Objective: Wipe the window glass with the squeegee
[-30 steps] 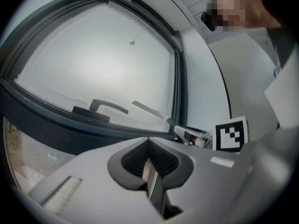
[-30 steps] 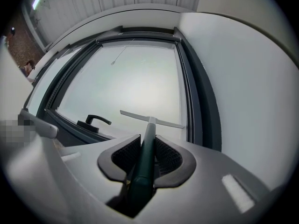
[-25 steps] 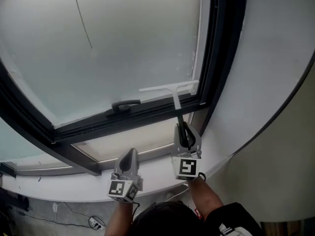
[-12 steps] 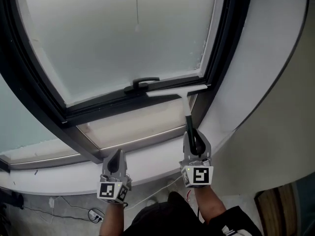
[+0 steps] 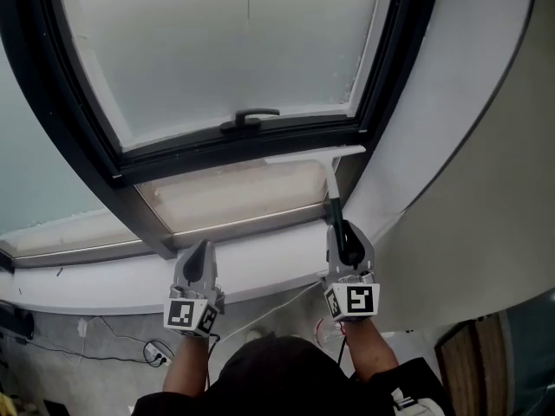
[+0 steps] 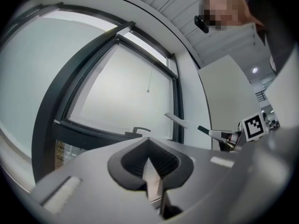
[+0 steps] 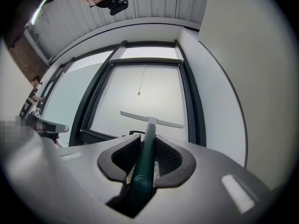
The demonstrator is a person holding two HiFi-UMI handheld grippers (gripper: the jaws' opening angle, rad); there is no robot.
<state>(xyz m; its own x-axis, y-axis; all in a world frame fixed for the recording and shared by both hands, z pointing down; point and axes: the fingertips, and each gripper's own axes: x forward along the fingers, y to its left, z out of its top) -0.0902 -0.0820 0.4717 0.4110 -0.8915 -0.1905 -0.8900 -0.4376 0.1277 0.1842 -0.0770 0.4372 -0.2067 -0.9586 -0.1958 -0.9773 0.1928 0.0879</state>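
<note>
While right gripper (image 5: 342, 230) clamps squeegee (image 5: 332, 189) handle, blade lies ahead at window frame (image 5: 199, 152) | left gripper (image 5: 200, 250) closed

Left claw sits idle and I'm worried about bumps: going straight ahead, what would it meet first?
Probably the frosted window glass just above the black bar-shaped handle, nothing nearer in its line; depth is unclear.

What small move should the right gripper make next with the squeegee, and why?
Probably lift the squeegee up to the top of the glass, a little further left. The right gripper is shut on its handle, and the blade lies at the lower frame bar, off the big pane.
</note>
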